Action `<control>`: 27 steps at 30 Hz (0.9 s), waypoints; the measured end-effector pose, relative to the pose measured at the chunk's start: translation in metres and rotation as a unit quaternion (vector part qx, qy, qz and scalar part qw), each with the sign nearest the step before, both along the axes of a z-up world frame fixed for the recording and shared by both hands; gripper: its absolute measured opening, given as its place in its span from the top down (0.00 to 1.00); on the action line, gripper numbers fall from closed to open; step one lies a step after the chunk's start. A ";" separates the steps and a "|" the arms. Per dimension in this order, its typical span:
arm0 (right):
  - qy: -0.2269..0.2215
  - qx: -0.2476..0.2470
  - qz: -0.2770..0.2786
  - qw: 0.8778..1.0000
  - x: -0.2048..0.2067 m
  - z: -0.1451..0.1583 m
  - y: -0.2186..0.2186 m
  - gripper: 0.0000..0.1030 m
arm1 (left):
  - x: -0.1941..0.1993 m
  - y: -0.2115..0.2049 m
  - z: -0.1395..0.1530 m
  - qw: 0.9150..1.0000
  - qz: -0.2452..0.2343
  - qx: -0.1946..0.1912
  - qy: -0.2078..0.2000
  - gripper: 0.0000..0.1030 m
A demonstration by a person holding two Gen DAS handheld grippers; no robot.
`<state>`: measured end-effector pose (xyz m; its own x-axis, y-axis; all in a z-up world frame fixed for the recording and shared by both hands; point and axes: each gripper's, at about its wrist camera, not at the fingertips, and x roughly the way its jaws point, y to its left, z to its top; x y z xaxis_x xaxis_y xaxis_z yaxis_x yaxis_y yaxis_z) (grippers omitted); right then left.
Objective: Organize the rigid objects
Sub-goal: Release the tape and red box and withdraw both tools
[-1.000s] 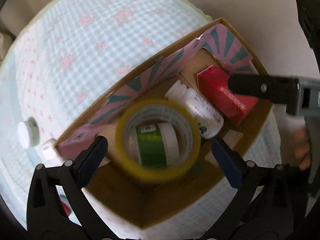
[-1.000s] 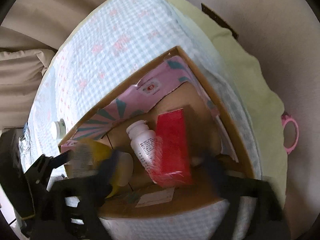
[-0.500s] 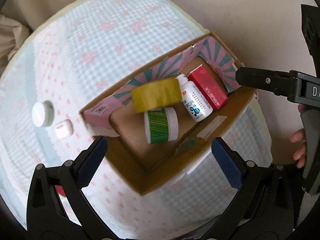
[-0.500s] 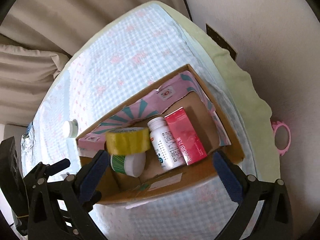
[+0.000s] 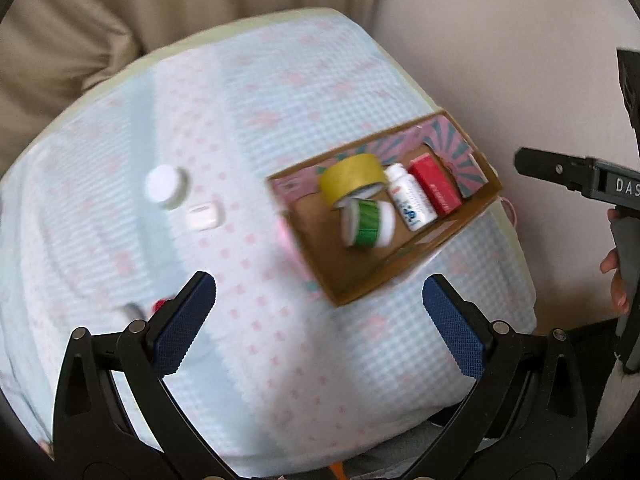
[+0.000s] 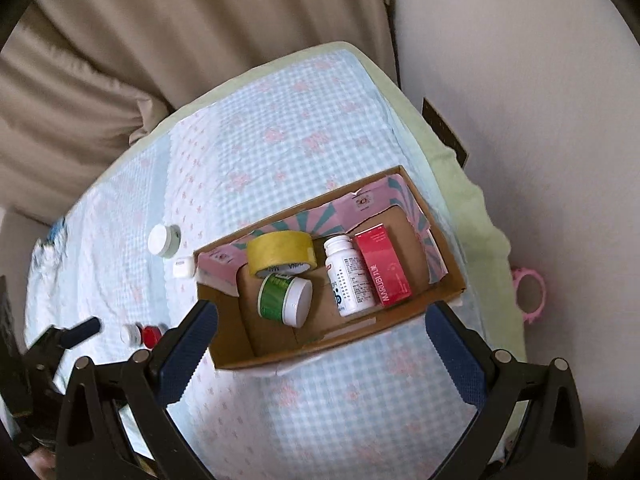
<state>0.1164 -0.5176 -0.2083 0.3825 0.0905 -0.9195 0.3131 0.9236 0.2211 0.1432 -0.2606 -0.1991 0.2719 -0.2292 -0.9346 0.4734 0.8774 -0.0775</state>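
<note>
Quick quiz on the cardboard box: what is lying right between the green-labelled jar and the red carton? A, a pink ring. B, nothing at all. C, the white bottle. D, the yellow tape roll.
C: in the right wrist view the white bottle lies on its side in the cardboard box, with the green-labelled jar on one side and the red carton on the other; the yellow tape roll sits behind the jar.

An open cardboard box [image 6: 448,300] sits on the checked cloth [image 6: 280,148]. In it, left to right: yellow tape roll [image 6: 280,254] leaning over a green-labelled jar [image 6: 285,294], white pill bottle [image 6: 349,280], red carton [image 6: 383,270]. Left of the box lie a white round lid [image 6: 163,240] and small white case [image 6: 184,267].
</note>
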 end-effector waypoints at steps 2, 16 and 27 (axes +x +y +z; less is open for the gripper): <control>-0.004 -0.012 0.011 1.000 -0.004 0.011 0.015 0.00 | -0.006 0.026 0.010 1.000 0.015 0.002 -0.012 0.00; -0.075 -0.069 0.042 0.994 -0.027 0.079 0.155 0.00 | -0.028 0.241 0.053 0.989 0.121 -0.006 -0.080 0.00; -0.052 -0.073 -0.002 0.996 -0.004 0.061 0.242 0.00 | -0.015 0.356 0.010 0.988 0.145 -0.009 -0.059 0.00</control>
<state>0.1124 -0.2757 -0.1474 0.4769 -0.0434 -0.8779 0.3000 0.9469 0.1161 0.1282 0.0951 -0.1886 0.4355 -0.1428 -0.8888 0.2090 0.9764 -0.0544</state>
